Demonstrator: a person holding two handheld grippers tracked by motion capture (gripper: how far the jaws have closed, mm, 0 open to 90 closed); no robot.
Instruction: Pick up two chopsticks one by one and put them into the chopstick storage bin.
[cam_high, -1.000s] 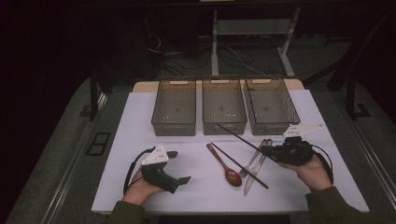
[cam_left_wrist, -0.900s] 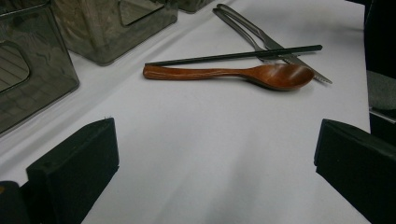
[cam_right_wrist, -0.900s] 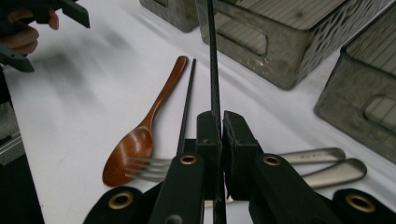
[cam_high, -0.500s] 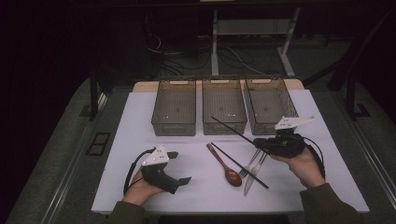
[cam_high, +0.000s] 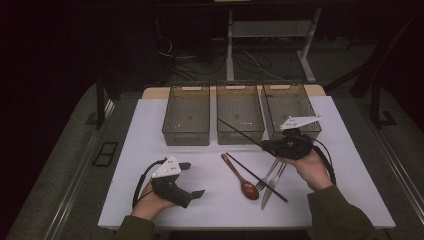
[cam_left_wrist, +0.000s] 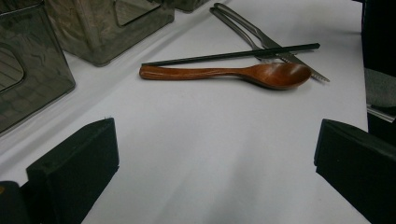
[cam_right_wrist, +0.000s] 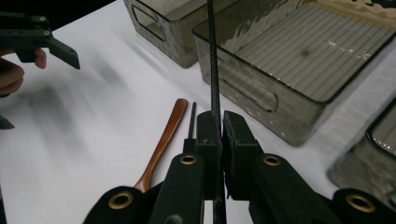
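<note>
My right gripper is shut on a black chopstick, held above the mat. The chopstick's far end points at the front wall of the middle bin. On the white mat lie a second black chopstick, a wooden spoon, a fork and a knife. My left gripper rests open at the front left, nothing between its jaws, aimed toward the spoon.
Three dark see-through bins stand in a row at the back: left bin, middle one, right bin. The mat's front edge lies close under both hands. Dark floor and cables surround the table.
My right gripper has risen off the mat and moved left and toward the bins, carrying the chopstick. The left gripper has stayed in place.
</note>
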